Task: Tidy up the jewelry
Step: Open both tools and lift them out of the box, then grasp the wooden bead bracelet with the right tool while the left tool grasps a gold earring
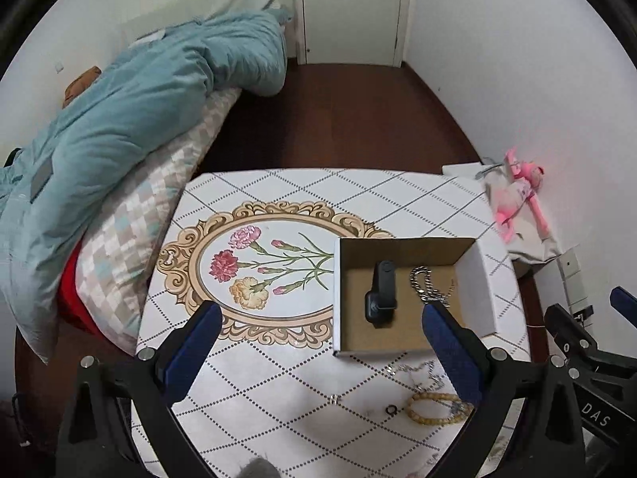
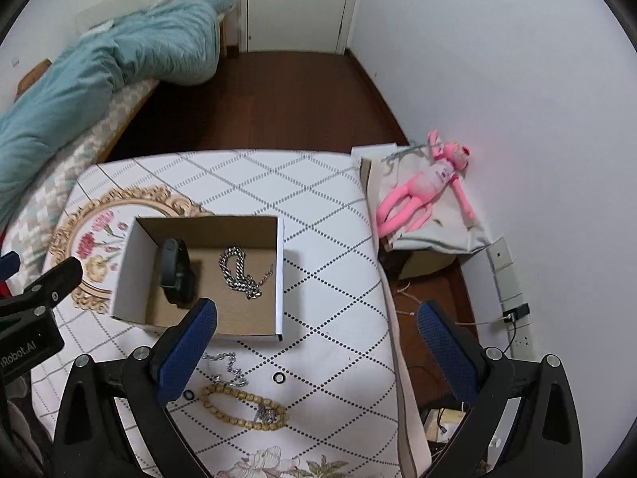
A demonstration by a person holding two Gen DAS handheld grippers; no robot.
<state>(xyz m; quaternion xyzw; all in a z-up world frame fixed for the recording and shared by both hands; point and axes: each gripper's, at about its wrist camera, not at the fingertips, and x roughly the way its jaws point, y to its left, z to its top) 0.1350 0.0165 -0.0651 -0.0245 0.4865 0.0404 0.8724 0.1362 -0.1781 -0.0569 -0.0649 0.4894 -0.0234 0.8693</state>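
While gripper (image 2: 316, 328) open, bracelet (image 2: 243, 402) below.

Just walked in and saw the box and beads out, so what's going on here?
Someone is sorting jewelry into a cardboard box on the table using two hand-held grippers. The black watch and a chunky silver chain are already in the box. A wooden bead bracelet, a thin chain and small rings are on the table in front of it. The left hand-held gripper and right hand-held gripper are both open, holding nothing.

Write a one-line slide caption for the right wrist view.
Open right gripper above floral table; cardboard box holds black smartwatch, silver chain; wooden bead bracelet outside.
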